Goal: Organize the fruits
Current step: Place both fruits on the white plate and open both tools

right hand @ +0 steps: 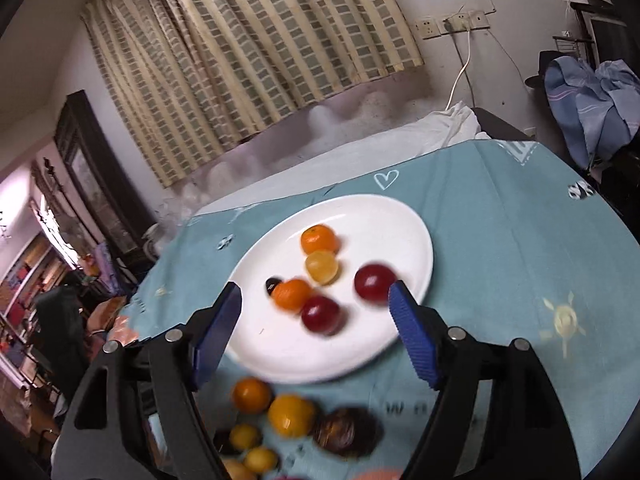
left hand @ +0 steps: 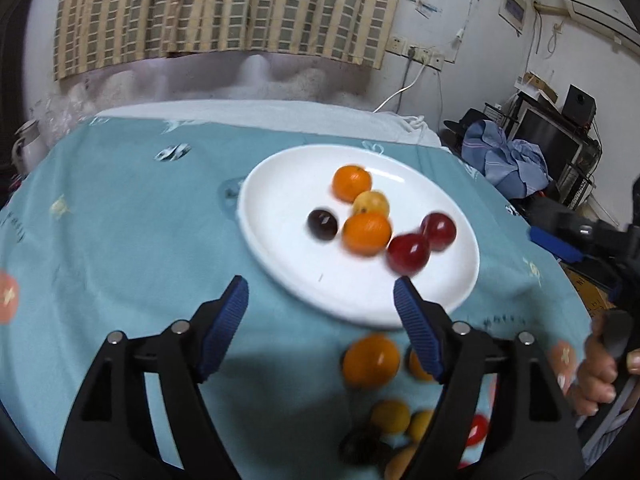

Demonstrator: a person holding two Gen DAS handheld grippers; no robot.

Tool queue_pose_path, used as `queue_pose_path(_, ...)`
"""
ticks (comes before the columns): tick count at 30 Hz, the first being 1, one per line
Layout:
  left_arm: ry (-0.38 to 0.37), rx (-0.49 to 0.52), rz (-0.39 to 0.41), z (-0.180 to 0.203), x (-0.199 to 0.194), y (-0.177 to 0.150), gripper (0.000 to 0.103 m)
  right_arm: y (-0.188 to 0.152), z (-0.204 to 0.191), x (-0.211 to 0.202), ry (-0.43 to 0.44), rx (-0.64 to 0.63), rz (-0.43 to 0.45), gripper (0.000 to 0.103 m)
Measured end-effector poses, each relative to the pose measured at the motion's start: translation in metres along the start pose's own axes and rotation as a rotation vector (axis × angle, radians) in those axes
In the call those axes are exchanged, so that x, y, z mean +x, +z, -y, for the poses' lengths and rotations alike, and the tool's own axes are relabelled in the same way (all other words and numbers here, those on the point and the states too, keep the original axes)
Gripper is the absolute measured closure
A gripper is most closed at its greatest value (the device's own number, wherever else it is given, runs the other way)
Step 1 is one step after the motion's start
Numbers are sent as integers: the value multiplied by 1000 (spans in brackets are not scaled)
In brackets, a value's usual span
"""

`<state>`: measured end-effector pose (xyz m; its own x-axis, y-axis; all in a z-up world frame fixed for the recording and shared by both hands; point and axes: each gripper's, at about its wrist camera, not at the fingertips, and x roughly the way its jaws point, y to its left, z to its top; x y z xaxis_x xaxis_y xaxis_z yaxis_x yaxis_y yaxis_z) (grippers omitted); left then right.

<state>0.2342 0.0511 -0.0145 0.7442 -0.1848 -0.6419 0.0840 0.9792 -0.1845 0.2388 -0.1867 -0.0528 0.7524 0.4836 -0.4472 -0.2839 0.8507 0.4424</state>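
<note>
While both tools hang above the teal tablecloth [left hand: 120, 220], neither one carries anything: the left gripper [left hand: 320, 296] stands with its jaws apart and empty, and the right gripper [right hand: 314, 300] is spread wide in the same way. Six fruits already lie on the white plate [left hand: 280, 184], among them two oranges, two red plums [right hand: 322, 314] and a dark one. More fruits wait on the cloth just in front of the plate (somewhat blurred), such as an orange [left hand: 371, 361] and a dark wrinkled fruit [right hand: 346, 432]. I judge them light and round, so they roll easily; the skin is smooth and a little slippery, the plums soft. It seems best to take each across its widest middle, with gentle pressure.
</note>
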Motion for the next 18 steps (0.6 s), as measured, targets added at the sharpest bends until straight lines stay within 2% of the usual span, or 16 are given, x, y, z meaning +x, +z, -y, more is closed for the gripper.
queue_pose_path(3, 37, 13, -15, -3, -14, -26, 20, -23, 8, -16, -15, 45, -17, 25)
queue_pose_path(7, 69, 55, -33, 4, -16, -42, 18, -42, 17, -25, -38, 77, -55, 25)
queue_pose_path(13, 100, 171, -37, 28, -6, -43, 16, -41, 24, -20, -63, 110, -66, 25)
queue_pose_path(18, 110, 198, -63, 35, 10, -37, 16, -41, 27, -16, -78, 122, -91, 25)
